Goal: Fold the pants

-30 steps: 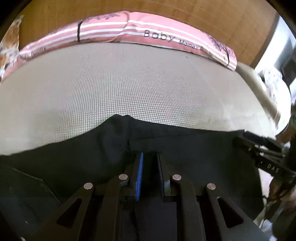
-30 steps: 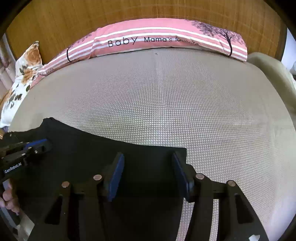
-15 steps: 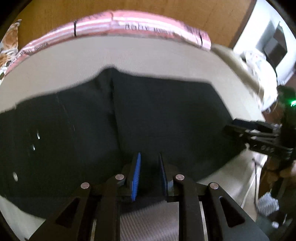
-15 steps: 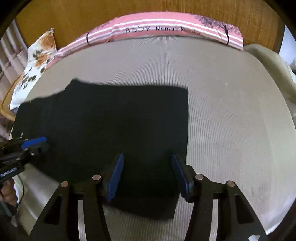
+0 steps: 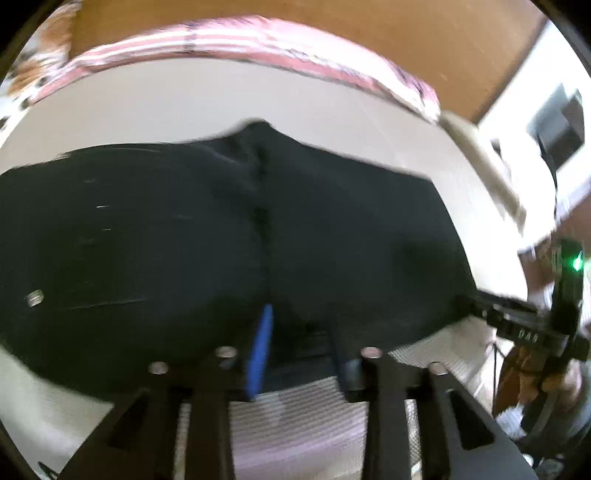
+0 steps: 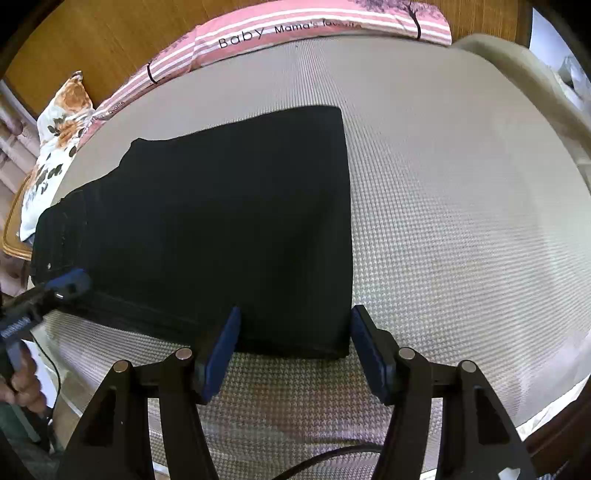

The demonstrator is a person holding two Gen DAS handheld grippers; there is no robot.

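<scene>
Black pants [image 6: 221, 229] lie flat, folded, on a beige textured mattress [image 6: 461, 221]; they also fill the middle of the blurred left wrist view [image 5: 184, 240]. My right gripper [image 6: 295, 347] is open, its blue pads either side of the near right edge of the pants, holding nothing. My left gripper [image 5: 299, 350] is open at the near edge of the pants near the waist, and it shows at the left of the right wrist view [image 6: 70, 280]. The right gripper appears at the right of the left wrist view [image 5: 517, 317].
A pink striped pillow [image 6: 295, 29] lies along the wooden headboard [image 6: 92, 40]. A floral pillow [image 6: 59, 136] sits at the left. A beige cushion [image 6: 517, 74] is at the right edge. A hand [image 6: 22, 387] holds the left gripper's handle.
The pants have been laid down flat on the mattress. The left gripper has opened and let go of the fabric. Both grippers have drawn back to the near edge.
</scene>
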